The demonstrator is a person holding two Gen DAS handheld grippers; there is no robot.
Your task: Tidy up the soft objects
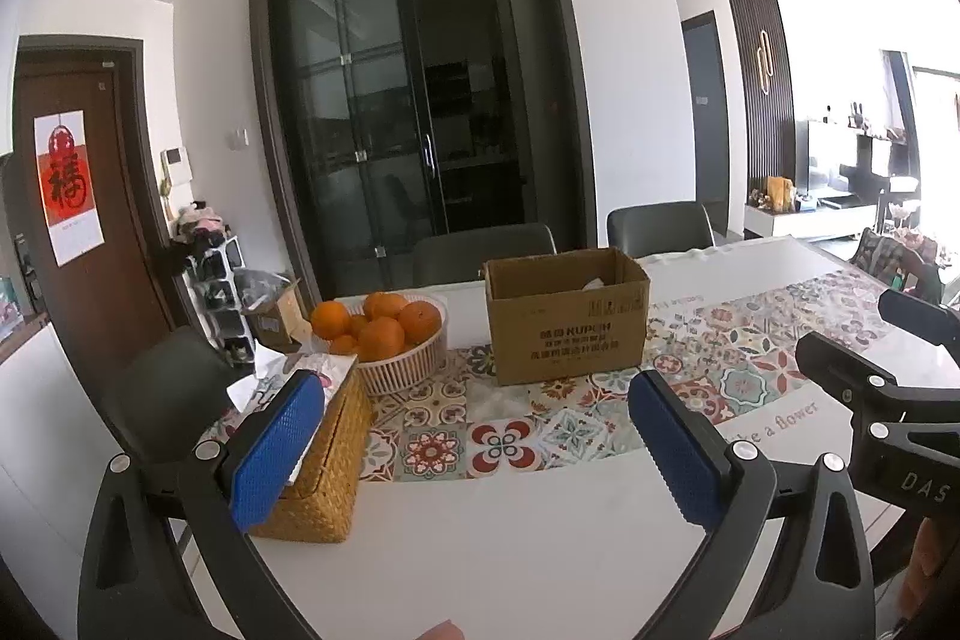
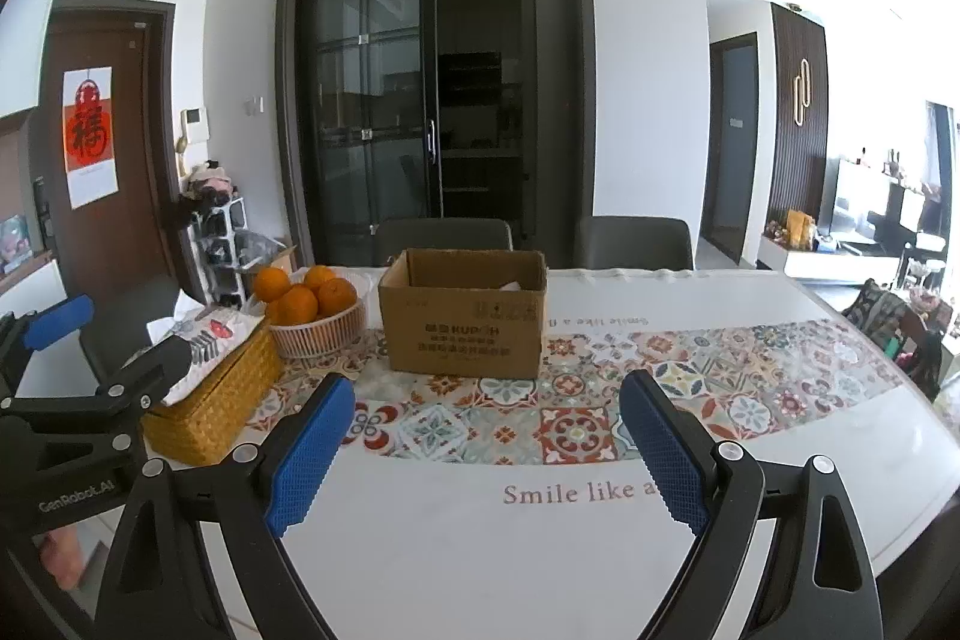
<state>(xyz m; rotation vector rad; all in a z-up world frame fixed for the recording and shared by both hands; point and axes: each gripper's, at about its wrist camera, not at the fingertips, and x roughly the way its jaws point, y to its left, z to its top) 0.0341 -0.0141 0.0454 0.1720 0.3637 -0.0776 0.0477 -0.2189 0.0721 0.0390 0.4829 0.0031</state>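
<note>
Both our left gripper (image 1: 474, 451) and right gripper (image 2: 486, 451) fingers gape wide, holding nothing, so we should approach the cardboard box (image 2: 465, 319) ahead squarely before pinching gently.

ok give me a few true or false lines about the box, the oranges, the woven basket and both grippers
1. The cardboard box stands open at the top. True.
2. The oranges lie loose on the table runner. False: they sit in a white ribbed bowl.
3. The left gripper is shut on a cloth. False: its jaws are wide apart and hold nothing.
4. The woven basket stands left of the bowl, nearer the table's front edge. True.
5. The right gripper is open over the table. True.
6. The box lies tipped on its side. False: it stands upright on the runner.
</note>
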